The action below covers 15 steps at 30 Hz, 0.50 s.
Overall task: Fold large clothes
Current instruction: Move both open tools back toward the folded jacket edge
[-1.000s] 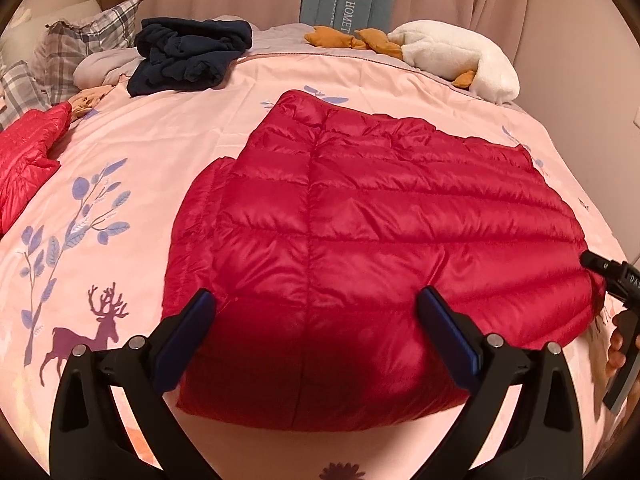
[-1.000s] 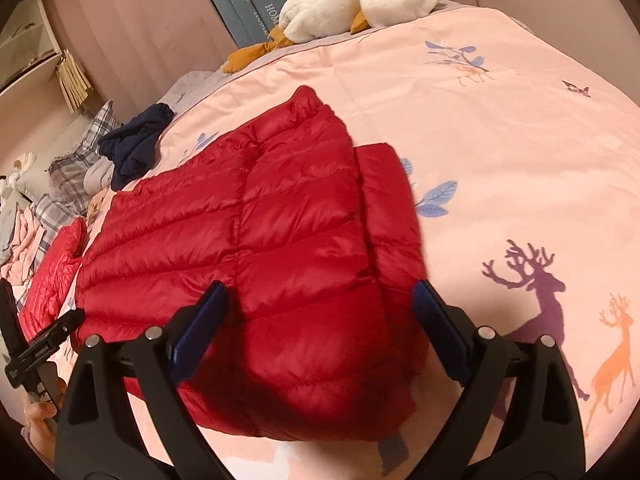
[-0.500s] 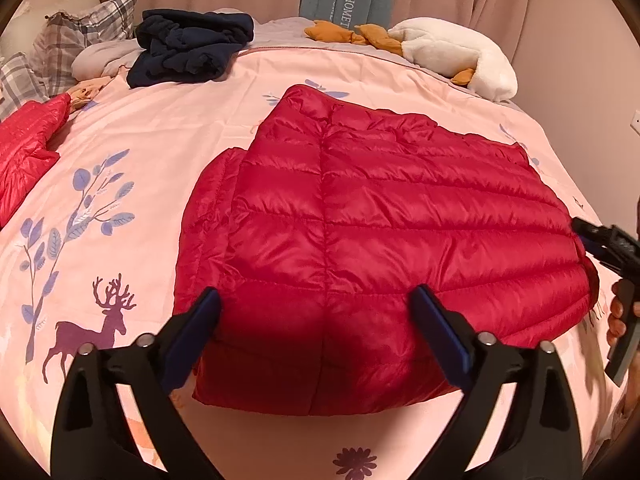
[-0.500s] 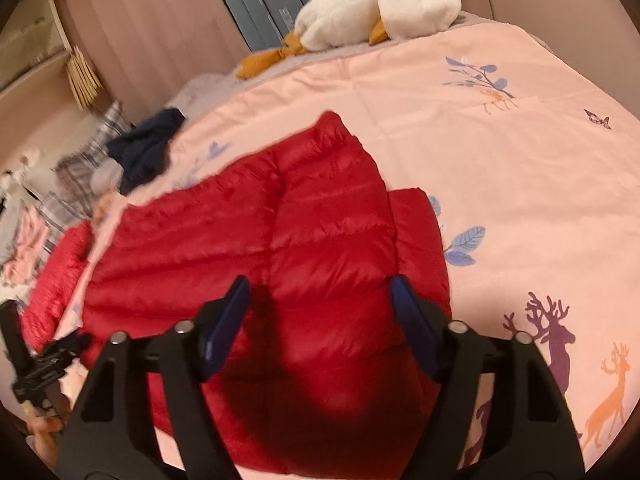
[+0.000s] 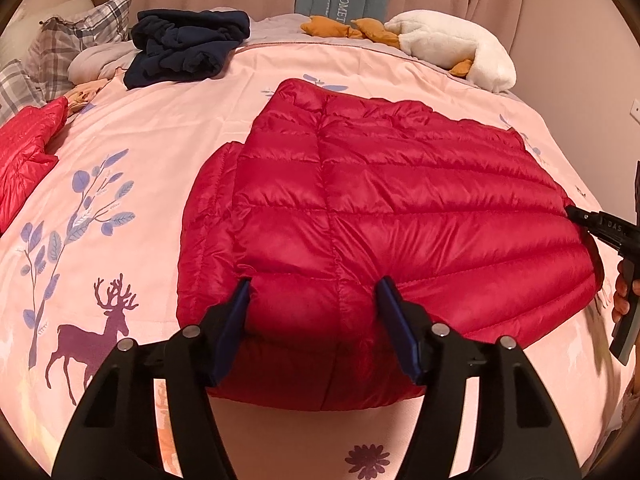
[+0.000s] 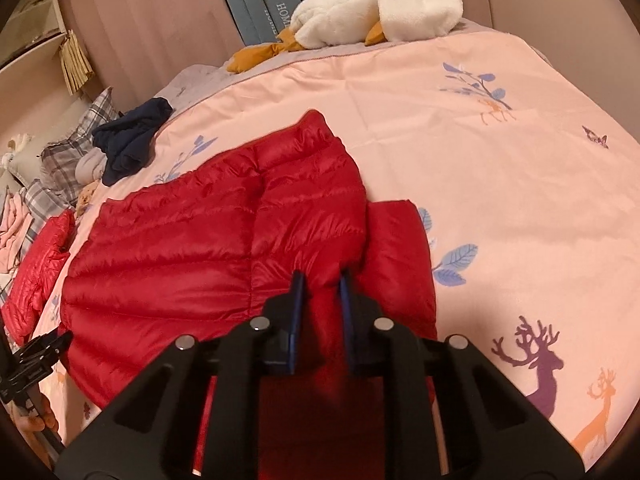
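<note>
**Both claws taking the near hem**

Right gripper (image 6: 319, 286): jaws closing, pinching a ridge of the puffy red quilted down jacket (image 6: 224, 248). Left gripper (image 5: 312, 300): jaws closing, hem between them, not yet clenched. Jacket lies flat ahead on the pink printed bedcover (image 5: 120, 184); paired grips probably prepare a fold.

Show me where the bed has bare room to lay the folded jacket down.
Bare quilt lies right of the red jacket, out to the purple deer print, and between jacket and white plush. The pillow side is crowded: navy clothes, plaid pillows, another red garment.
</note>
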Motion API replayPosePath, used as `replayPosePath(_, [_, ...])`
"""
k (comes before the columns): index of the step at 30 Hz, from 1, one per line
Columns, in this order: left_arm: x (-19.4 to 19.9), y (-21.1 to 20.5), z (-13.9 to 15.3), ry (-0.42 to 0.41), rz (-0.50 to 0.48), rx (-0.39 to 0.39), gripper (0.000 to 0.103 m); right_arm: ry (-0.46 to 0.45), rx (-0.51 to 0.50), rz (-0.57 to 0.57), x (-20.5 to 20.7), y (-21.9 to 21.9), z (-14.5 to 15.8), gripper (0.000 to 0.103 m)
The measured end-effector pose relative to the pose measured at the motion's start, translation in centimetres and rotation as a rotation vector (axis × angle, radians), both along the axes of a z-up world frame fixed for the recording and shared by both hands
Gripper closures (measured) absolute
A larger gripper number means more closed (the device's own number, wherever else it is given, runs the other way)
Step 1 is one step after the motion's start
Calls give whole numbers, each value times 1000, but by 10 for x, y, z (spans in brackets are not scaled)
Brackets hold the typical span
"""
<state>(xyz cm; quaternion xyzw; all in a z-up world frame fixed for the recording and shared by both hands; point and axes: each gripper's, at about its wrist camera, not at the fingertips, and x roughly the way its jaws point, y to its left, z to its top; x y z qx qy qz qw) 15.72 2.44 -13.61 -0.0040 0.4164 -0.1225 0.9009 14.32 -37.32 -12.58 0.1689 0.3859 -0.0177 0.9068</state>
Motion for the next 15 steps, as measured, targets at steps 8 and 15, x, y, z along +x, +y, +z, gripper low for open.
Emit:
replayPosePath(8, [0, 2, 3, 15, 22, -4, 39, 18, 21, -19, 4, -4, 0, 76])
replayPosePath(15, [7, 9, 28, -45, 55, -68, 21, -60, 54, 1, -31, -8, 19, 42])
